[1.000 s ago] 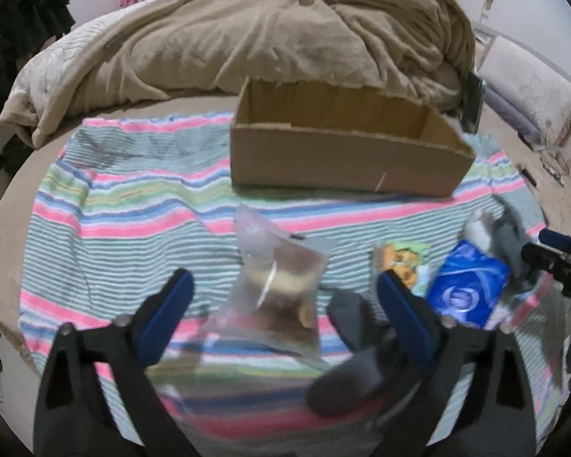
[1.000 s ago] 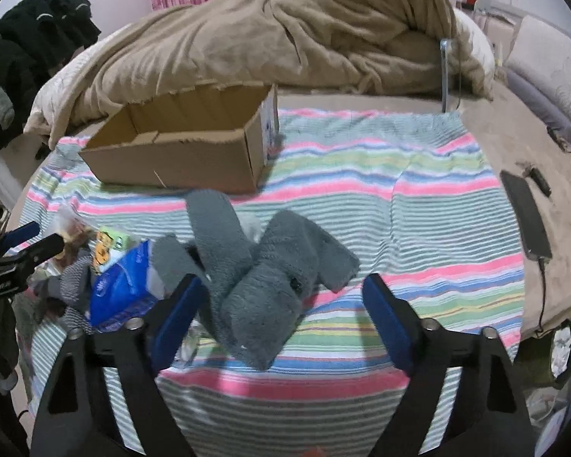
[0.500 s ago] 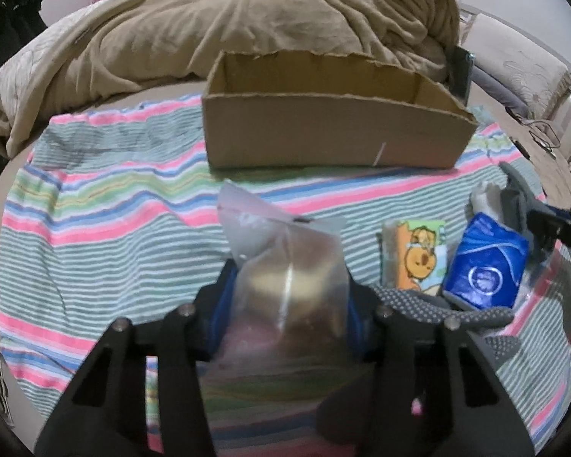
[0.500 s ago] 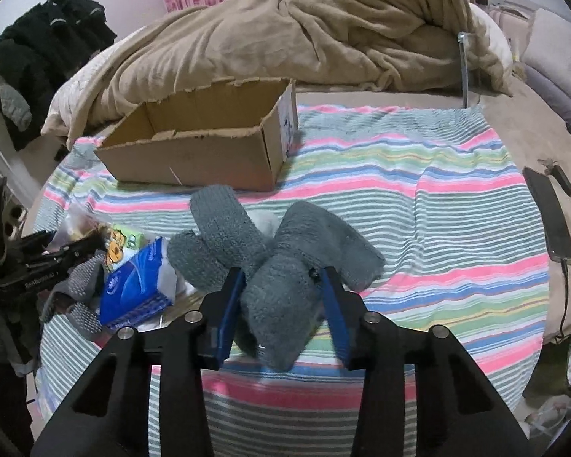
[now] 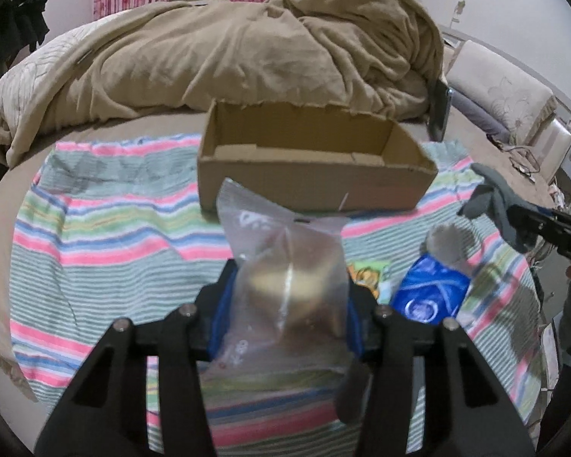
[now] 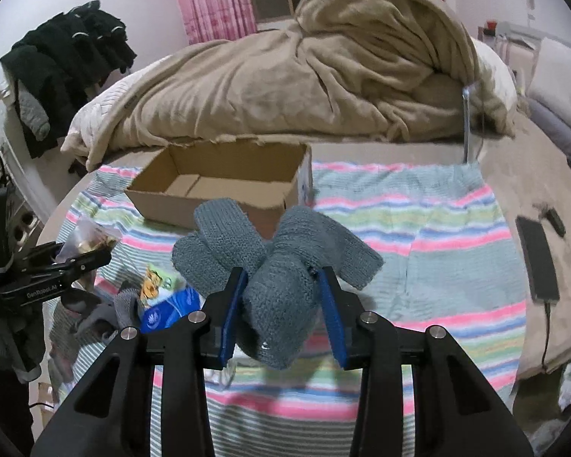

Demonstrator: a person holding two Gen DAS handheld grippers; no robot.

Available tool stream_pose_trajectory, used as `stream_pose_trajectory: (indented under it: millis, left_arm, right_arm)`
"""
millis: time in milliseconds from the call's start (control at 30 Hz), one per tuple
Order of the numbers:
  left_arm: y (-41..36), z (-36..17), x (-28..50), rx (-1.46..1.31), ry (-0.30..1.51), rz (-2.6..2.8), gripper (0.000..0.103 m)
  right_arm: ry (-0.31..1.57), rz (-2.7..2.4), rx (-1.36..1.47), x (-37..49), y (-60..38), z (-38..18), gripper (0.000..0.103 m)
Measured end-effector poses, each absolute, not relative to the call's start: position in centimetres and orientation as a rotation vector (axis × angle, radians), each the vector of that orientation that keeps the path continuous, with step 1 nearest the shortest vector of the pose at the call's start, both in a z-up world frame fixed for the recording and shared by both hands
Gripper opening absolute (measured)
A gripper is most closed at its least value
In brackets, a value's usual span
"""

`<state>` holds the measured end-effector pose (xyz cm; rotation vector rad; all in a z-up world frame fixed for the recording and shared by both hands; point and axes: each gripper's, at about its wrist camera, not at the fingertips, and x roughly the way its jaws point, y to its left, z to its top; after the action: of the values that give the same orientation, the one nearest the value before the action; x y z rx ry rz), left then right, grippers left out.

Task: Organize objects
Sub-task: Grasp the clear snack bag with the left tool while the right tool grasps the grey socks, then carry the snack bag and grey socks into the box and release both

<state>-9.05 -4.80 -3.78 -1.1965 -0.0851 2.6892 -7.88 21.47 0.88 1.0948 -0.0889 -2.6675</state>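
the left gripper [image 5: 287,304] has its jaws clamped on a clear bag [image 5: 285,266], lifted, with the box [image 5: 312,175] straight ahead of them. the slick film could slip out. the right gripper [image 6: 281,304] has its jaws closed on grey gloves [image 6: 274,266], box ahead-left; loose fingers may snag the rim.

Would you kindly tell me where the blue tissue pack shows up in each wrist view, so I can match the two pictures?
Left wrist view: the blue tissue pack lies right of centre on the striped cloth, right of the left gripper.
Right wrist view: the pack sits lower left, partly hidden behind the right gripper.
Shared landmark: the open cardboard box beyond it.
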Motion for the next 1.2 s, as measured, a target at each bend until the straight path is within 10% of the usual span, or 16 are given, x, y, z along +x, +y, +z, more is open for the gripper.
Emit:
stream_pose_trajectory:
  millis: [1200]
  left_arm:
    - [-2.5,-4.0,-25.2,-1.19,-0.219,2.602,0.051]
  right_arm:
    - [0.02,-2.601,1.063,-21.5,17.2,1.1,0.041]
